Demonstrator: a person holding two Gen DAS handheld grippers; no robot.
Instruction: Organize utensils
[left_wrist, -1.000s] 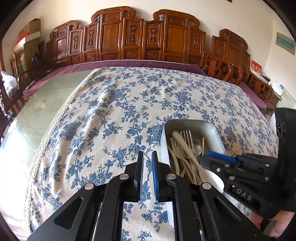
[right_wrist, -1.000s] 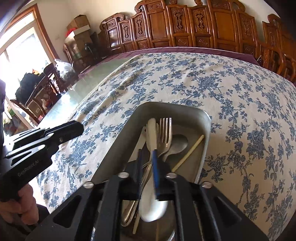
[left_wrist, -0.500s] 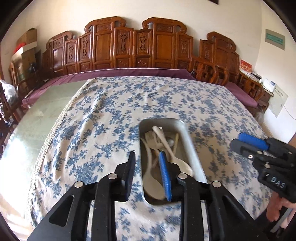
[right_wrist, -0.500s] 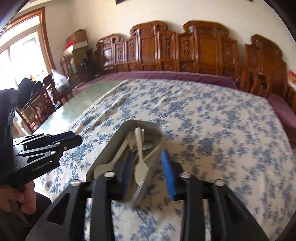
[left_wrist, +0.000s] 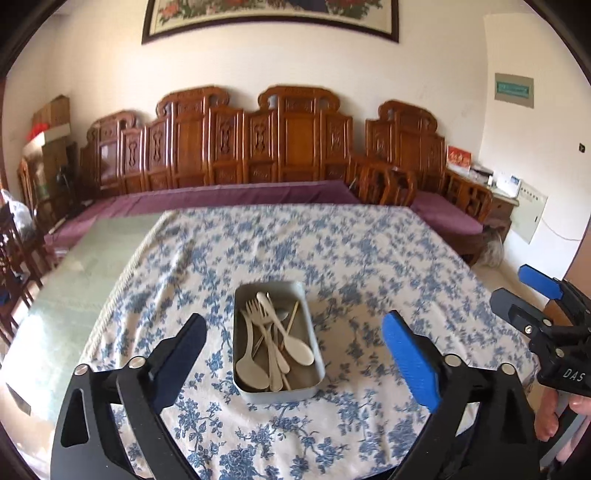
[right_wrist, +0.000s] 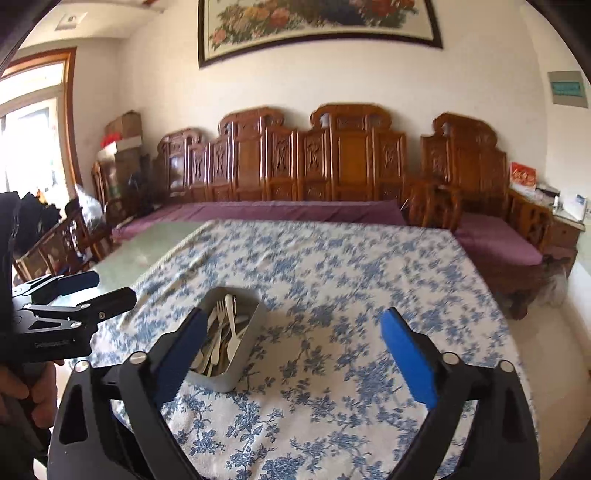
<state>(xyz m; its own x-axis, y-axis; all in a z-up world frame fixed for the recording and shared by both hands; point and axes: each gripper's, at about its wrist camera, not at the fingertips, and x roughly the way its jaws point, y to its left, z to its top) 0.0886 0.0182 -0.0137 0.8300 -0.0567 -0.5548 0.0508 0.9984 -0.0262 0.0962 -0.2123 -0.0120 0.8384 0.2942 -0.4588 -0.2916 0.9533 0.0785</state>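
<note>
Tray (left_wrist: 275, 395) amid bare tablecloth (left_wrist: 332, 251)

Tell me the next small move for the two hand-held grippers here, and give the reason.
Probably hold both back and check the tray. The utensils all appear to lie inside the metal tray, and none shows loose on the floral tablecloth. The left hand-held gripper and right hand-held gripper are opening with nothing gripped between their fingers, both clear of the tray. The sorting looks finished.

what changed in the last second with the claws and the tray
Both claws pulled back and up from the tray. The left claw and right claw are opening, nothing between their pads. The tray and its cutlery stayed put on the tablecloth.
</note>
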